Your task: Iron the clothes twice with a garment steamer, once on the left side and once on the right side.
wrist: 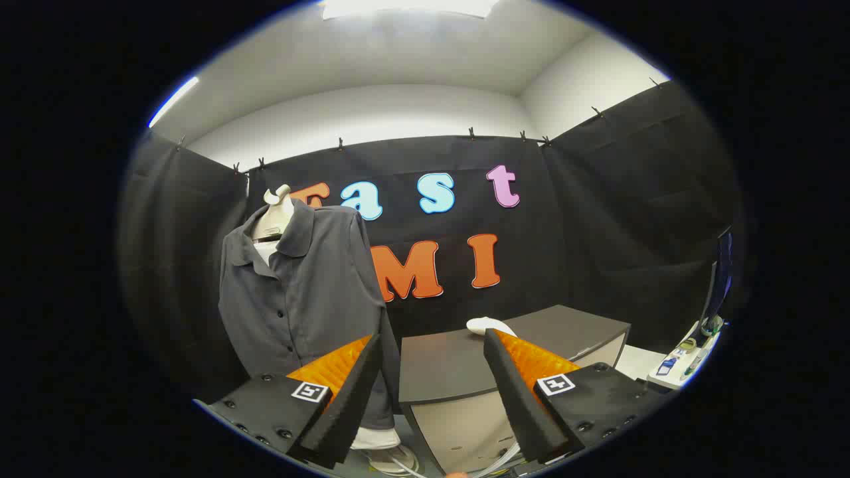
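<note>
— Where's the shirt?
— The grey button-up shirt (302, 292), matte cloth, hangs on a pale dummy (277, 211) beyond the left finger, beside the dark-topped surface (451, 368).
— And the steamer?
— A white rounded thing (488, 325) lies on that surface; I can't tell.
— The gripper (431, 398)?
— Fingers apart, holding nothing. Black cloth walls, white ceiling.

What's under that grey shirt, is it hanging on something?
The grey shirt is on a pale dress form: neck at the collar, base edge below the hem. Its torso is covered. The open gripper holds nothing; one finger overlaps the shirt's lower edge.
</note>
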{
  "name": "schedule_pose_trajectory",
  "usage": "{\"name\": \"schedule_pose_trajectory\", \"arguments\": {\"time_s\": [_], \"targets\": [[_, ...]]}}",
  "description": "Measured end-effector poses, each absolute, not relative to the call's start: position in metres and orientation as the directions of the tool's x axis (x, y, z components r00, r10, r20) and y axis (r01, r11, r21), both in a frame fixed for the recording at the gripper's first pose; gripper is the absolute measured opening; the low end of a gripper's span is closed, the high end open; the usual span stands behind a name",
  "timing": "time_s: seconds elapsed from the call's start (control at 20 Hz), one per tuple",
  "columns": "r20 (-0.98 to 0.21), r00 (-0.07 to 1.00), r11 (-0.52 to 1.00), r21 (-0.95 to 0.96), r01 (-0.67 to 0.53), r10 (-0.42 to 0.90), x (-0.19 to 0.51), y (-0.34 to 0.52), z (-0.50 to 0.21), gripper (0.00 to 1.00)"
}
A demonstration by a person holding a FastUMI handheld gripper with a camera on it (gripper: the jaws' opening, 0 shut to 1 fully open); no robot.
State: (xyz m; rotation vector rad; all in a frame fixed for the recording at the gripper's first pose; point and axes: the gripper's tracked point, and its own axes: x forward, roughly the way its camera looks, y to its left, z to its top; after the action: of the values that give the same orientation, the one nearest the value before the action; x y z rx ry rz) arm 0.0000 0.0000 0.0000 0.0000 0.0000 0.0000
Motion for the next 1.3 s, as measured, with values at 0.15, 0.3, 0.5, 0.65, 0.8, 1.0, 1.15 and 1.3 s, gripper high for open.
{"name": "schedule_pose_trajectory", "arguments": {"time_s": [0.15,0.3,0.5,0.65,0.8,1.0,1.15,1.3], "targets": [[-0.014,1.000,1.000,-0.001,-0.004,0.004,0.001,0.003,-0.004,0.98],[-0.024,1.000,1.000,-0.001,-0.005,0.005,0.001,0.005,-0.007,0.98],[-0.036,0.999,1.000,-0.005,-0.001,0.001,0.000,0.006,-0.009,0.98],[-0.043,0.999,1.000,-0.006,0.000,0.000,-0.002,0.008,-0.010,0.98],[-0.047,0.999,1.000,-0.009,0.000,-0.001,-0.004,0.009,-0.010,0.98],[-0.044,0.999,1.000,-0.008,0.007,-0.008,-0.007,0.005,-0.008,0.98],[-0.049,0.999,1.000,-0.008,0.006,-0.007,-0.008,0.005,-0.010,0.98],[-0.052,0.999,1.000,-0.008,0.006,-0.007,-0.010,0.005,-0.010,0.98]]}}
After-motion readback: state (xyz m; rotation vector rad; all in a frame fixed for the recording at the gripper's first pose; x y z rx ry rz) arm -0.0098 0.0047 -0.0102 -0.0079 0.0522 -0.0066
